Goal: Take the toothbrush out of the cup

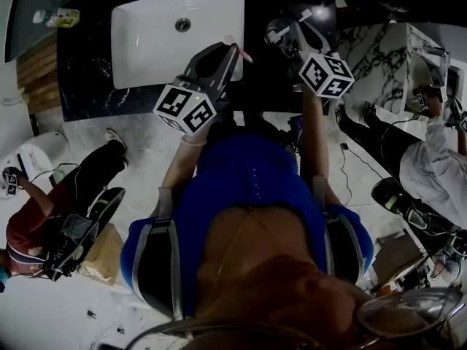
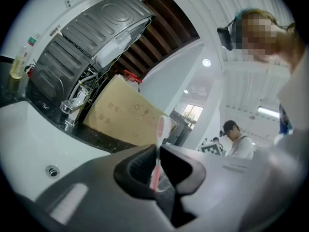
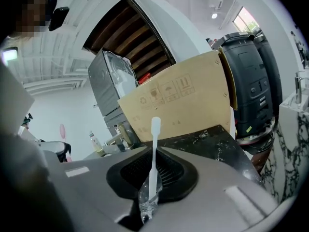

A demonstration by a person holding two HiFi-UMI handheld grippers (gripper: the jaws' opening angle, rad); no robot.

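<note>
Okay, going from the left: a person in a red top (image 1: 29, 232) is crouching down on the pale floor (image 1: 44, 312), and a yellowish bottle (image 1: 62, 18) is standing at the far left end of the black marbled worktop (image 1: 87, 79). Next over, the white sink (image 1: 146, 42) is sitting sunk into that worktop, with a chrome tap (image 2: 72, 105) at its back edge.

The left tongs (image 1: 232, 49) are hanging in the air over the sink's right edge, marker cube facing the head camera. They're pinching the pink toothbrush (image 2: 159, 144) by its handle. It's standing roughly upright between the pads, with its rounded end poking out above them. So it's up in the air, touching nothing but the tongs. A cardboard box (image 2: 125, 115) is leaning behind it, against a grey metal appliance (image 2: 96, 37).

Just to the right, the right tongs (image 1: 288, 31) are hovering over the dark worktop beside the sink, well apart from the left pair. They're pressing together on a white toothbrush (image 3: 154, 153) with a clear lower end, also upright.

Far right, a person in a white top (image 1: 438, 166) is sitting beside a marbled white surface.
</note>
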